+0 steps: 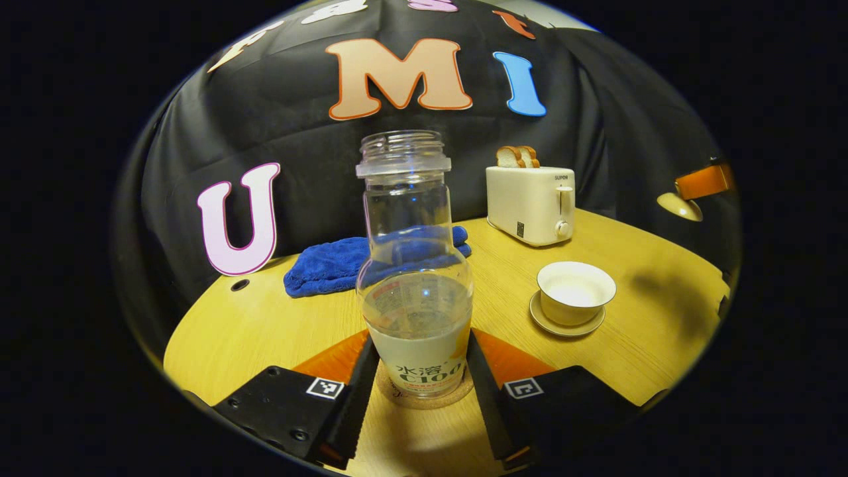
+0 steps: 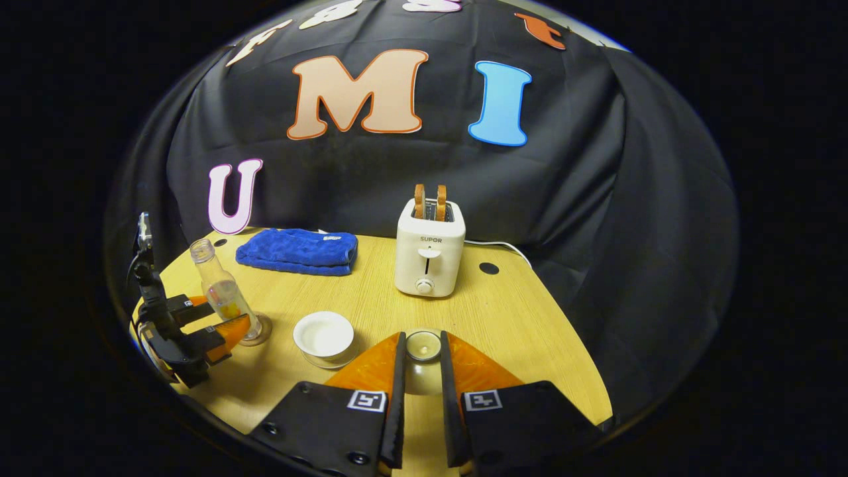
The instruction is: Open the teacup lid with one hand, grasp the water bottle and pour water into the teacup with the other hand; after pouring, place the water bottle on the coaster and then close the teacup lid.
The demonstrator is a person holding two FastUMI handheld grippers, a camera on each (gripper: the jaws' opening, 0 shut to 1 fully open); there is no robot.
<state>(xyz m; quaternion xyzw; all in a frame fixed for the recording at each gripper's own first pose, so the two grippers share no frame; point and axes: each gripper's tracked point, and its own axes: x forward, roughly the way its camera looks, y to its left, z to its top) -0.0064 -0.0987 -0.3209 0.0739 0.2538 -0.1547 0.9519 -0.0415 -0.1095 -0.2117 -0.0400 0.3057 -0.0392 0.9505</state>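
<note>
your left gripper (image 1: 419, 371) is sitting around the lower body of the water bottle (image 1: 415, 278), one finger on each side of it, and the bottle is standing upright on the cork coaster (image 1: 424, 397) with its cap off and some pale liquid in the bottom. whether both fingers are actually pressing on the bottle, you cannot tell from here; they are lying right alongside it. in the right gripper view the same gripper (image 2: 218, 324) is showing far to the left, its orange fingers flanking the bottle (image 2: 222, 291) at the table's (image 2: 530, 318) edge.

your right gripper (image 2: 423, 361) is clenching the teacup lid (image 2: 423, 346), both fingers pressing on its knob, holding it up above the table just in front of the toaster (image 2: 429, 255). the teacup (image 2: 324, 336) is sitting uncovered on its saucer (image 1: 566, 324) between the two grippers, well apart from the lid. a blue towel (image 2: 298, 250) is lying folded at the back of the table beside the toaster.
</note>
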